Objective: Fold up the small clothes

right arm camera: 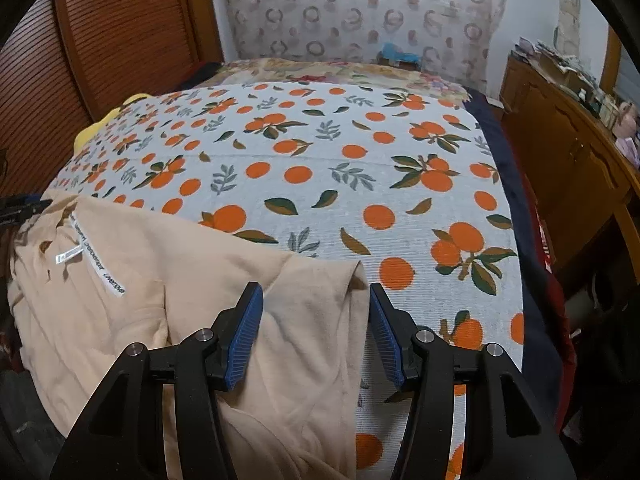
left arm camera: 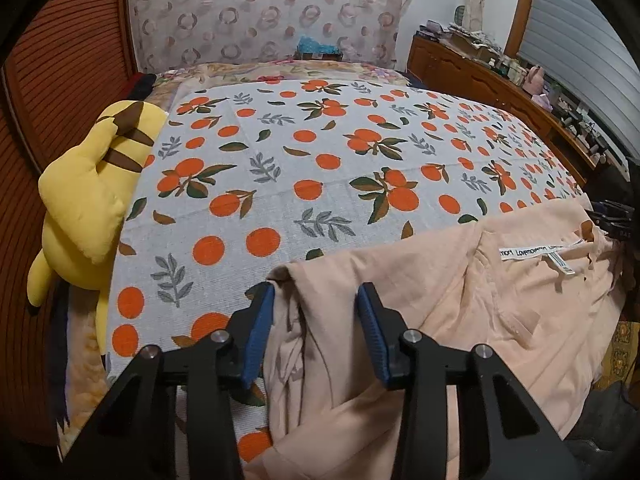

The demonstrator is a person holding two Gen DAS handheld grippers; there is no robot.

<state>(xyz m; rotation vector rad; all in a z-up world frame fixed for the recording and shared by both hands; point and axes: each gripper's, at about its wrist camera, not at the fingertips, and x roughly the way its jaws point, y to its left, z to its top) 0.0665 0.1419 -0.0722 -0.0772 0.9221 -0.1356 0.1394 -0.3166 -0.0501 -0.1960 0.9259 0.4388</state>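
Note:
A peach garment [left arm camera: 480,320] [right arm camera: 160,280] lies spread at the near edge of the bed, with its white neck label [left arm camera: 536,250] [right arm camera: 96,264] facing up. My left gripper [left arm camera: 316,288] stands over the garment's bunched left corner. Its blue pads [left arm camera: 260,332] are apart, with folds of cloth between them but not pinched. My right gripper [right arm camera: 315,287] straddles the garment's right corner. The cloth lies flat and loose between its spread pads [right arm camera: 386,336].
The bed carries a white cover printed with oranges and leaves [left arm camera: 320,160] [right arm camera: 320,180]. A yellow plush toy [left arm camera: 92,200] lies along its left side by a slatted wooden door. A cluttered wooden dresser [left arm camera: 500,88] [right arm camera: 568,160] runs along the right.

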